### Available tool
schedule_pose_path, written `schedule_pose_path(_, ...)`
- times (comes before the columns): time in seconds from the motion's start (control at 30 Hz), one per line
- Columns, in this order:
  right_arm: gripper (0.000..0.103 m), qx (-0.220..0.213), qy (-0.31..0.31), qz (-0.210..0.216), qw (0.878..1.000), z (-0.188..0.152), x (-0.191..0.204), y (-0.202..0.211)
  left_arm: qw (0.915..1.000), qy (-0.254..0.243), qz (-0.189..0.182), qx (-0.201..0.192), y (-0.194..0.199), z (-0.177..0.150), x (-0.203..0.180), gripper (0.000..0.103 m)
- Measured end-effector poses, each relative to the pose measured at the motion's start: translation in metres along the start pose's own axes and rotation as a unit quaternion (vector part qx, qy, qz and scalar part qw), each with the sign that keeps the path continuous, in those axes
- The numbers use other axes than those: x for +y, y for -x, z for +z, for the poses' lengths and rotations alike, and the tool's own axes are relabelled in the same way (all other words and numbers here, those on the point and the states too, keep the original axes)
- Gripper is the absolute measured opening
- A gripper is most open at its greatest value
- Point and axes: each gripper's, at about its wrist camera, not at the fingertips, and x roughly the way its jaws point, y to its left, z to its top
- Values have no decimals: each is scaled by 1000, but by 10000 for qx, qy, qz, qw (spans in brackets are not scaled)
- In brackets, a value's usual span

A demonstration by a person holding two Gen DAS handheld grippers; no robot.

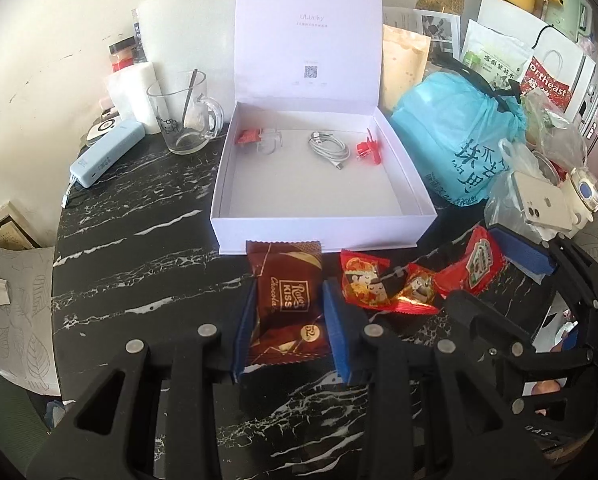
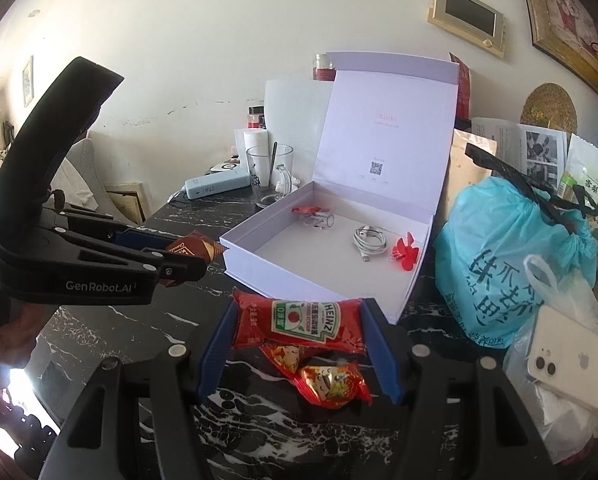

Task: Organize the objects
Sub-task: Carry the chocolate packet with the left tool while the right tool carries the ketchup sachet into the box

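Nearest you: left tongs (image 1: 291, 322) clamped on the chocolate packet (image 1: 285, 300), pads pinching its two side edges, packet lifted off the tabletop (image 1: 139, 264).
Right side: your right tongs (image 2: 301, 342) are clamped across the ketchup sachet (image 2: 299, 324), one pad on each short end.
Left behind: two red candies (image 2: 319, 372) lie on the tabletop under the sachet, near its front edge, just before the white box (image 2: 319, 300).
Box: lid up, open tray at the tabletop's middle; a coiled cable (image 2: 369, 240), a red fan (image 2: 405, 254) and a small clear piece sit along its back wall, front half bare.
Handling, chocolate: light, crinkly foil, slick and soft; you'd do best staying on the sealed edges, as squeezing the middle may crush what's inside.
Handling, ketchup: floppy and liquid-filled, so hold the seams, gently, or it may burst or sag out.
Likely step: both packets look bound for the tray's bare front half.
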Motion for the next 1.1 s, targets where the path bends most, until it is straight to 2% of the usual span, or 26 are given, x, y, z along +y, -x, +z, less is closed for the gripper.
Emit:
schedule_pose_path(0.57,63,-5,45,-145,9999,40,-23,-27,9995,-270,69,-178,-15,53,1,32)
schedule_pose_path(1.1,63,114,-65,-359,9993,70,-62,-82,9984,-554,-26,-104,-62,103,-2,32)
